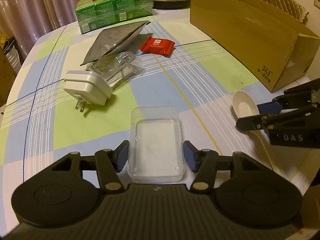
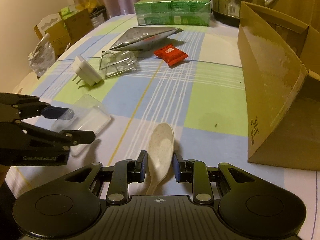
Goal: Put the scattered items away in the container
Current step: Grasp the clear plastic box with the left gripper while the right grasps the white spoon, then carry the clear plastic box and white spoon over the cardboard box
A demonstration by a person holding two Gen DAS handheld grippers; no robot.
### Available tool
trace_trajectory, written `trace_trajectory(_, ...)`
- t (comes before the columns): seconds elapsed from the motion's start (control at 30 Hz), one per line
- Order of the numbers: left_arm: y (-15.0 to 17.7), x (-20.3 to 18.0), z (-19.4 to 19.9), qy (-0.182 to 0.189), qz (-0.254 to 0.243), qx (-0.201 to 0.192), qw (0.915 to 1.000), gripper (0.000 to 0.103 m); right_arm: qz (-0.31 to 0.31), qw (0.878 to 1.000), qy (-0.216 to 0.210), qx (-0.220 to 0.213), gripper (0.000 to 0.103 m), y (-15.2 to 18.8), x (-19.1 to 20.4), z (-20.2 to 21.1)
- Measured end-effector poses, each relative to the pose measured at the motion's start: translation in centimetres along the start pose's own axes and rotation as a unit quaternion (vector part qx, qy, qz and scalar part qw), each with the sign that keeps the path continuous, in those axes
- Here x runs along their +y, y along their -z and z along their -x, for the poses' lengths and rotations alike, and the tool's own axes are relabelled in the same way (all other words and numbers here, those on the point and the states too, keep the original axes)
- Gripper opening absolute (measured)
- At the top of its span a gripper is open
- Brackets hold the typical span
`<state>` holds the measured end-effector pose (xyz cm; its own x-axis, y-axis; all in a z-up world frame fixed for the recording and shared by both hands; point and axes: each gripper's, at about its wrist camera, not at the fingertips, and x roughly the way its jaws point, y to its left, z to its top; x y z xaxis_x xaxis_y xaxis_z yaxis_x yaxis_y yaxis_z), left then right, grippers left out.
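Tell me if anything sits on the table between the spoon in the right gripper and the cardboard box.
Nothing visible does. The spoon lies between the right gripper's pads, and only bare tablecloth separates it from the cardboard box. The red packet, plug and clear plastic box lie off that path.

A table (image 1: pixel 210 74) under a blue, green and white checked cloth carried everything. On it lay a white plug adapter (image 1: pixel 88 87), a red packet (image 1: pixel 157 44), a silver pouch (image 1: pixel 118 40), a cardboard box (image 1: pixel 246 32) and green cartons (image 1: pixel 114 12).

Left claw (image 1: pixel 155 156), right claw (image 2: pixel 159 166): both gripping.
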<state>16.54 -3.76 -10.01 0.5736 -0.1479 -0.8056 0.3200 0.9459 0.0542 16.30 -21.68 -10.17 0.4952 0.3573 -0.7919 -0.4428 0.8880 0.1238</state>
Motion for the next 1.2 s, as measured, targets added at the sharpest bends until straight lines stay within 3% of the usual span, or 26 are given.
trace_trajectory(0.43, 0.1, -0.4, -0.3, 0.006, 0.008, 0.005, 0.9999, 0.051, 0.023, 1.0, 0.014, -0.007, 0.023, 0.1, 0.8, -0.2)
trace_trajectory(0.93, -0.6, -1.1, 3.6, 0.005, 0.016, -0.025, 0.9996, 0.051, 0.027, 0.998, 0.021, -0.061, 0.023, -1.2, 1.5, 4.3)
trace_trajectory(0.97, -0.7, -1.2, 3.9, 0.005, 0.017, -0.027, 0.9995, 0.051, 0.027, 0.997, 0.022, -0.064, 0.002, -1.3, 1.5, 4.6)
trace_trajectory(1.2, -1.3, -1.9, 5.5, 0.005, 0.014, -0.044, 0.9989, 0.051, 0.022, 0.997, 0.027, -0.069, 0.001, -1.3, 1.1, 5.3)
